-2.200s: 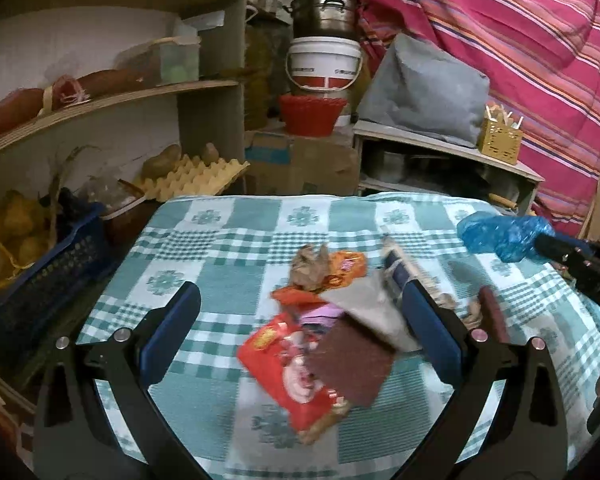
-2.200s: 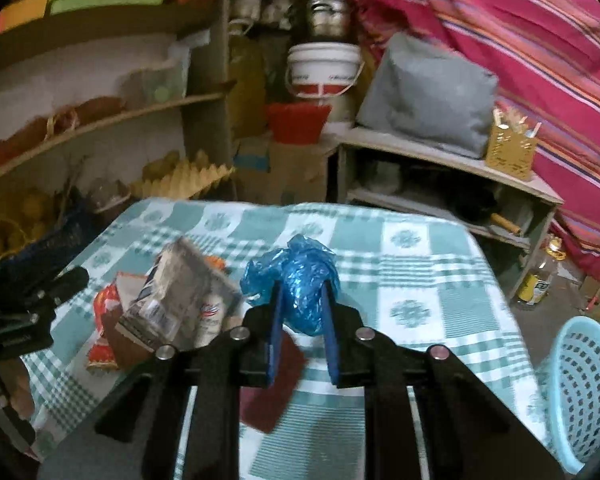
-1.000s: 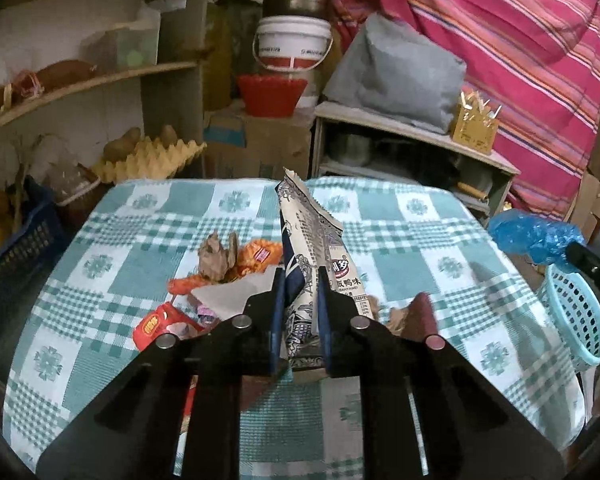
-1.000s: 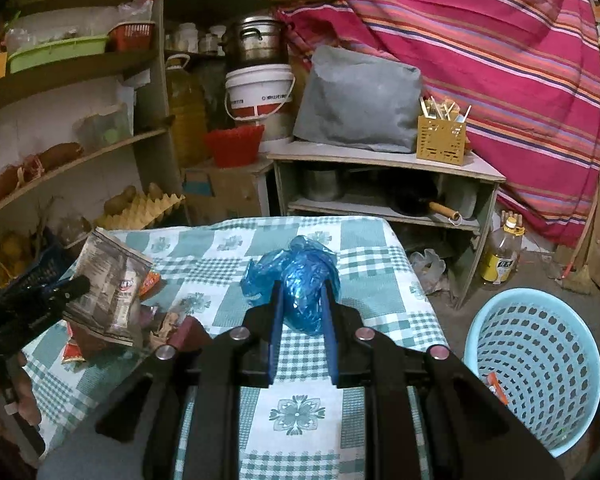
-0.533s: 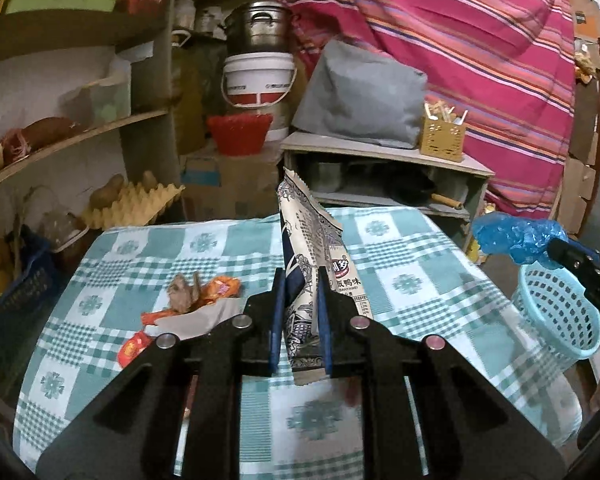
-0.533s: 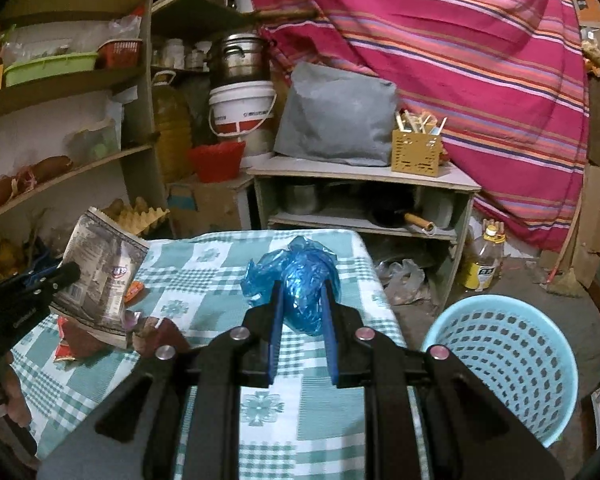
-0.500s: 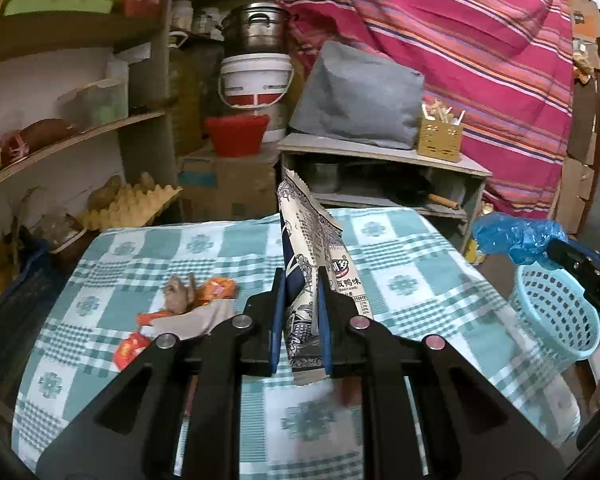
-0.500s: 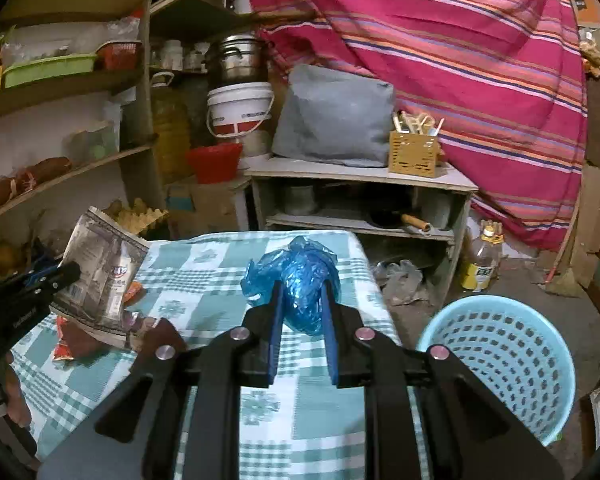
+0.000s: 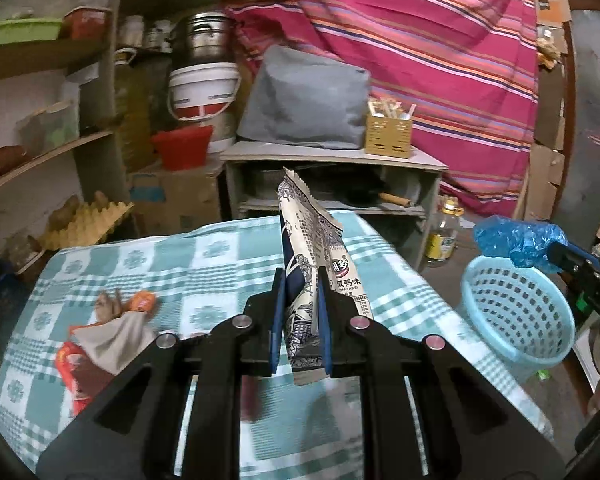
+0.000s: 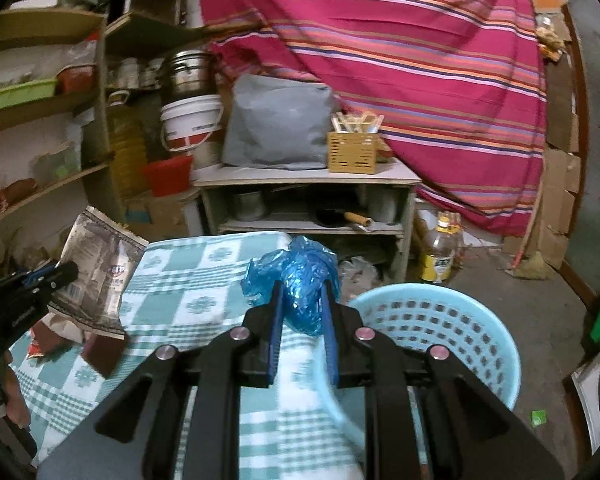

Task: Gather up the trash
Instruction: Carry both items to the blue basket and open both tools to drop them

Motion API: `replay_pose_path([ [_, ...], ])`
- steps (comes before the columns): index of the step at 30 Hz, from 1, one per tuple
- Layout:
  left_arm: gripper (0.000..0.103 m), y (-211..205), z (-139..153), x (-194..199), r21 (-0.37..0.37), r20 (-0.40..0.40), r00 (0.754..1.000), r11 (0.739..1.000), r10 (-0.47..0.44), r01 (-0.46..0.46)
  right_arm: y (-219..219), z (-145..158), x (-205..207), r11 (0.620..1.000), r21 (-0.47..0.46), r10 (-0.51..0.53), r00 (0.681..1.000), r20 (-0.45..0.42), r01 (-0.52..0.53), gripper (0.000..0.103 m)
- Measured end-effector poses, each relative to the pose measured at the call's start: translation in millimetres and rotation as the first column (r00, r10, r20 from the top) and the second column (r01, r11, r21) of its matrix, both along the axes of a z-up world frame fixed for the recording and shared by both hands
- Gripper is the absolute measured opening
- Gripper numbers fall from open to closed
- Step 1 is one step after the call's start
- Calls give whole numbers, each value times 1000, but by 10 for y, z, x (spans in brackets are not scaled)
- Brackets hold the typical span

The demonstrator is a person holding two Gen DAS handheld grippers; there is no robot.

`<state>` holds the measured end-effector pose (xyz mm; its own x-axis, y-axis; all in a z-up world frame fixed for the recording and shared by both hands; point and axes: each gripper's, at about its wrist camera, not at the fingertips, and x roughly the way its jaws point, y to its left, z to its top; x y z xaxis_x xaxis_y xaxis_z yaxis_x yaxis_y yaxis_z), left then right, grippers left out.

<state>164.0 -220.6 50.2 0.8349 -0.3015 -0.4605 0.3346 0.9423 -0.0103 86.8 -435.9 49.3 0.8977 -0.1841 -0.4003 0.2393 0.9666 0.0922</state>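
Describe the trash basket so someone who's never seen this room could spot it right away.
Start at the table with the green-and-white checked cloth; just off its right-hand edge, on the floor, stands the basket. It is round, pale blue plastic, its wall pierced with rows of small holes. Nothing else near it is that colour or open-topped; the yellow-labelled bottle behind it is far narrower.

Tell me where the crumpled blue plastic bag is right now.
The blue plastic bag is pinched in the right gripper, held off the table's right edge beside the light blue basket.

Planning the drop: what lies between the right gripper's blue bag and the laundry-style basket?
Nothing: in the right wrist view the blue plastic bag hangs beside the basket rim, no obstacle between.
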Motion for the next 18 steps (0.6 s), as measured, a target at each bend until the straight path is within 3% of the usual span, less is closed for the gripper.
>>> replay_pose_path([
  [18,14,-1329,-242,-128,4,-35,975,975,-221,221,-1128,-272,-453,982,43,-183,982,-44,185,18],
])
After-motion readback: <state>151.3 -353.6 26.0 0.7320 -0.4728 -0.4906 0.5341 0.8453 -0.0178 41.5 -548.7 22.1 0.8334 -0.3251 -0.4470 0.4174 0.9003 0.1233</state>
